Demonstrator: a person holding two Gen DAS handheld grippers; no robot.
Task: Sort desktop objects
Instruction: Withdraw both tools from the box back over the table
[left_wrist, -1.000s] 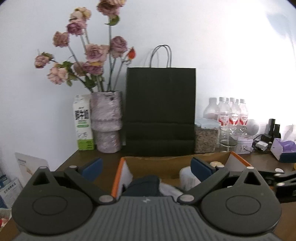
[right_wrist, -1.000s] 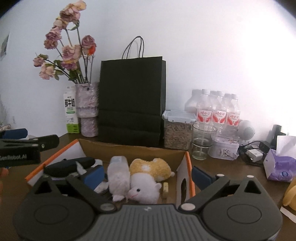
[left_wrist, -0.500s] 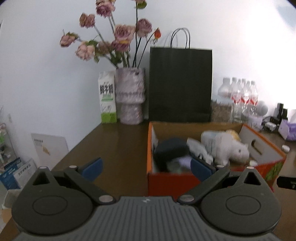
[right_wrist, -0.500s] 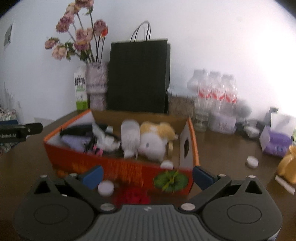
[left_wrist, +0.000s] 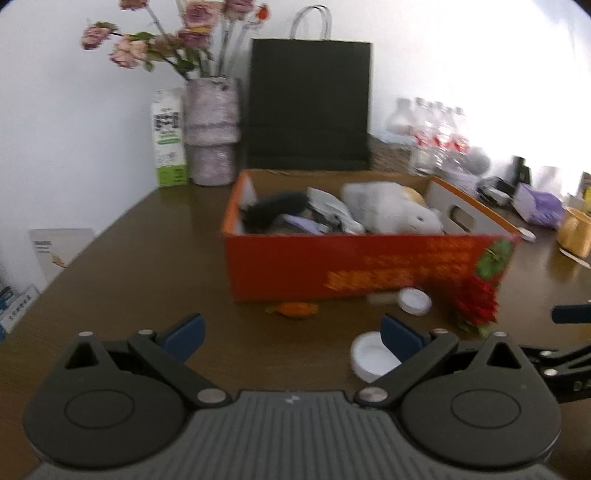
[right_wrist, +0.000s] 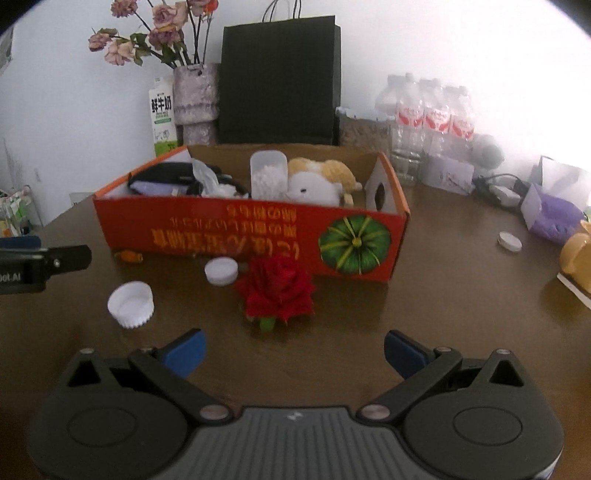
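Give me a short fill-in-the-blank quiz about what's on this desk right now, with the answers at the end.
1. The orange box has a green ____ printed on its front.
2. The plush toy lies ____ the box.
3. The rose lying on the table in front of the box is ____ in colour.
4. Both the left gripper and the right gripper are ____ and hold nothing.

Answers: pumpkin; inside; red; open

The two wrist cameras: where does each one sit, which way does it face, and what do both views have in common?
Left wrist: on the left gripper, low over the table, facing the orange box; the right gripper's fingers show at right.
Right wrist: on the right gripper, facing the red flower; the left gripper shows at left.
Shared: box, flower, black bag.
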